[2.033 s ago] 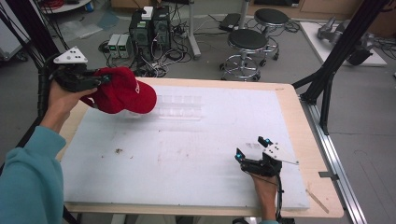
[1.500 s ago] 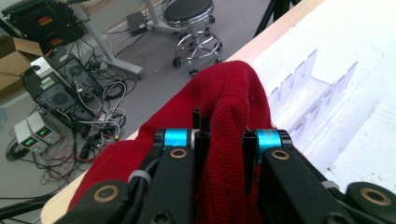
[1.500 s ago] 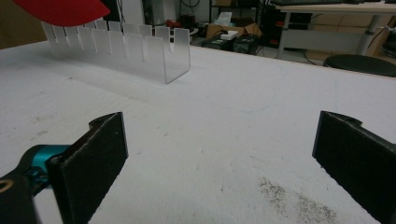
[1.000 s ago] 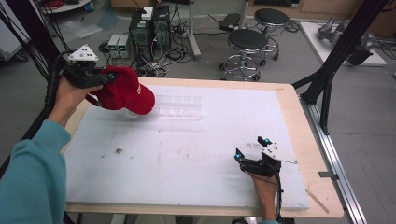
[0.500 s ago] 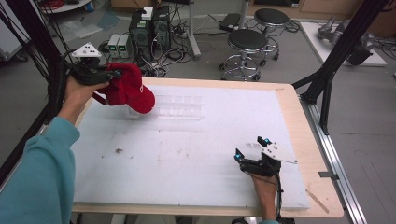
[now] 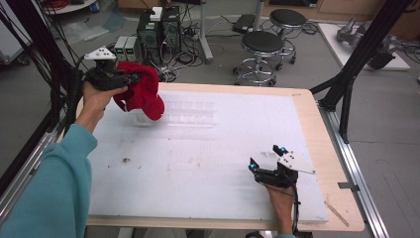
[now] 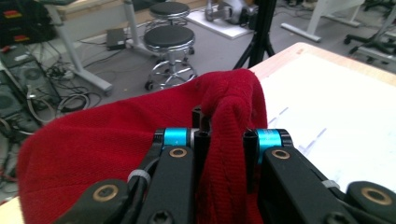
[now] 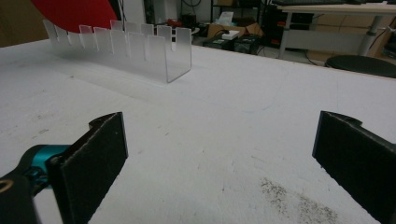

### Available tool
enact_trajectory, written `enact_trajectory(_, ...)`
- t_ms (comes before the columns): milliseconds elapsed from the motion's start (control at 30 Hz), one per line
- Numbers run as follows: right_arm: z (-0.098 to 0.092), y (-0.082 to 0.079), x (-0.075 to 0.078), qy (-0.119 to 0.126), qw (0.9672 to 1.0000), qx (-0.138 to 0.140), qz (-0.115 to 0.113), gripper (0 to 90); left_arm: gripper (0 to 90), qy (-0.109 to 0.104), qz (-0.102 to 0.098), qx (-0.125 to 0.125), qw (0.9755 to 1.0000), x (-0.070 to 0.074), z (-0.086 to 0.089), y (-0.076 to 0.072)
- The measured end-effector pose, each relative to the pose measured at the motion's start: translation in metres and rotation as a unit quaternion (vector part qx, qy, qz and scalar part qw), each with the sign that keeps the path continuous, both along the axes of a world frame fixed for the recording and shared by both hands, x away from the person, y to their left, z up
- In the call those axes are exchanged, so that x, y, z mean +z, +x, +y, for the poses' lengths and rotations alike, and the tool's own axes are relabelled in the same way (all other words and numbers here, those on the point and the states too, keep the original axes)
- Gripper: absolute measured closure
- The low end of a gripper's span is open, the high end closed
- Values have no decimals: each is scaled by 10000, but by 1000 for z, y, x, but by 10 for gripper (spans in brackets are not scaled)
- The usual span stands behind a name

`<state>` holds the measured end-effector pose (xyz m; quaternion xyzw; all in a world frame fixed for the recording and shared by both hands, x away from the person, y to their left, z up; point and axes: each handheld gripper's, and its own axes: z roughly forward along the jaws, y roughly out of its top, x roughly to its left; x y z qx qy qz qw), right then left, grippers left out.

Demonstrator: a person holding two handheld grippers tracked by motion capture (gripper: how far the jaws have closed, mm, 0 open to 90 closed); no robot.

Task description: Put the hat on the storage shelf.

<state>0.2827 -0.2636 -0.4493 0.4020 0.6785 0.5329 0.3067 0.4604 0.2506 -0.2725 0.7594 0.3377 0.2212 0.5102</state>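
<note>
red knit hat carried over the far left corner of the desk.
left tool clamped on a fold of the hat, holding it above the clear slotted rack, probably to hang it there; right tool rests apart, near right.

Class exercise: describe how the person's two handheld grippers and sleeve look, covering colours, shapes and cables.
Both the left gripper and right gripper are black with cyan metal fittings, each topped by a grey three-cornered plate with dark dots. Black cables trail from them. The left arm wears a teal sleeve.
</note>
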Motion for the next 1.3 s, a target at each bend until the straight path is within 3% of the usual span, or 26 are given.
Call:
enact_trajectory(167, 0, 0, 0, 35, 10000, -6, 23, 21, 821, -95, 69, -57, 9999, -5, -10, 3)
enact_trajectory(600, -1, 0, 0, 36, 10000, 1, 1, 21, 817, 13, 266, -188, 9995, -19, -30, 9)
enact_trajectory(700, -1, 0, 0, 48, 10000, 0, -1, 21, 817, -82, 293, -217, 9993, -24, -33, 11)
enact_trajectory(933, -1, 0, 0, 59, 10000, -5, -6, 21, 811, -300, 404, -207, 9985, -33, -32, 13)
enact_trajectory(1300, -1, 0, 0, 46, 10000, -2, -23, 21, 764, -313, 480, -259, 9980, -33, -32, 13)
